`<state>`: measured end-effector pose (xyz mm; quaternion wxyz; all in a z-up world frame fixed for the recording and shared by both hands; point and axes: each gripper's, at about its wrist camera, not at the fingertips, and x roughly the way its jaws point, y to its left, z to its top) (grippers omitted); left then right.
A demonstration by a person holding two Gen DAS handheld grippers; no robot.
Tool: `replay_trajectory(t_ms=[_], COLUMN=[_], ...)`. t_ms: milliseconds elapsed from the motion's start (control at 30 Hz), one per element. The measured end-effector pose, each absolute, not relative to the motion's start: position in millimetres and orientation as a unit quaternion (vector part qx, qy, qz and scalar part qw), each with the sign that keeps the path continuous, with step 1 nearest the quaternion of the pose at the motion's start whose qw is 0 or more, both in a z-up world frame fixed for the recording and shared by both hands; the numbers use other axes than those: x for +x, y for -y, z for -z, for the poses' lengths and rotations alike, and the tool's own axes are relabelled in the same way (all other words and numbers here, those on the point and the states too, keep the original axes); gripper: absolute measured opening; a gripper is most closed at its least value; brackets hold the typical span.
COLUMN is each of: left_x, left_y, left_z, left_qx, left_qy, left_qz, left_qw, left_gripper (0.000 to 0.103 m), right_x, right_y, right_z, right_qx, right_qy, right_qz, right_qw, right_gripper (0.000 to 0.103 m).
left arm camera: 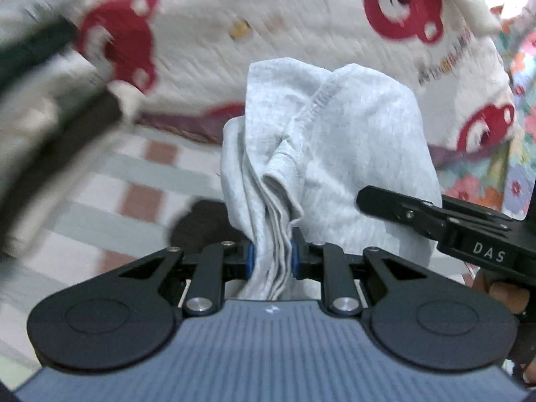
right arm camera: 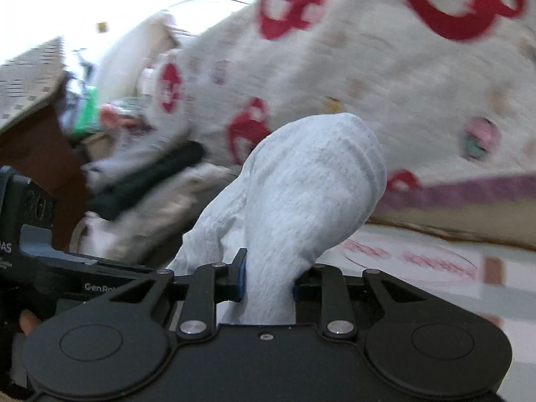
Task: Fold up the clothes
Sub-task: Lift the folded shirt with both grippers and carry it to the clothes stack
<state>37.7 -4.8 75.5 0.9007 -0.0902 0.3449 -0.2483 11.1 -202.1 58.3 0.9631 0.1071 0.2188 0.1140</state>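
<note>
The left hand-held gripper [left arm camera: 272, 257] is clamped on a bunched edge of the grey garment [left arm camera: 338, 140], several layers squeezed between its blue pads [left arm camera: 251, 257]. The right hand-held gripper [right arm camera: 268, 279] pinches another part of the same grey garment [right arm camera: 301, 194], which rises in a rounded hump just ahead of its jaws. In the left wrist view the right one reaches in from the right side, close against the cloth.

To do this step well — lifting the piece clear so it can hang open — both grips should sit on a single hem or corner, not on a wad. The left one looks to hold too many layers, so the cloth may not spread when the two draw apart; re-gripping nearer an edge would help.

Beyond the garment lies the checked bed sheet [left arm camera: 110, 181], and farther off the white quilt with red bears [left arm camera: 268, 16].

Count: two grippers, one grey garment, one quilt — and a blurred dark garment [right arm camera: 150, 177] in a pile to the left, number unclear.
</note>
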Motion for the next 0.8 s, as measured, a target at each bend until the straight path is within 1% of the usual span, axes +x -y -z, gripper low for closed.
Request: replay_trajectory(t_ms=[100,200,333,433,533,633,800], left_x=[41,51,70,91,118,145,207], left_y=[-26,-61,-102,-145,-184,-201,-216], left_z=[-118,-154,-201,-221,-230,-243,-254], left_qx=[-0.073,-0.057,-0.009,-0.015,-0.014,0.024,0.072], left_qy=[-0.309,-0.286,-0.258,-0.260,-0.269,-0.279,-0.299], left_qz=[0.207,0.173,0.126,0.112,0.096,0.065,0.044], left_qw=[0.925,0.941,0.958,0.959,0.958,0.958,0.950], left_gripper=[0.018,0.018,0.018,0.018,0.019,0.019,0.020], right_x=[24,54,100,140,179,219,282], right_y=[168,143,107,74,42,16,0], right_z=[-85,-111,-146,-170,-185,-195,-178], right_qx=[0.090,0.097,0.116,0.136,0.141,0.150,0.255], right_qy=[-0.165,-0.131,-0.105,-0.088,-0.109,-0.127,-0.142], right_qz=[-0.157,-0.200,-0.255,-0.308,-0.344,-0.364,-0.380], right_qw=[0.969,0.966,0.954,0.938,0.922,0.911,0.878], right_gripper=[0.028,0.028,0.028,0.028,0.028,0.028,0.028])
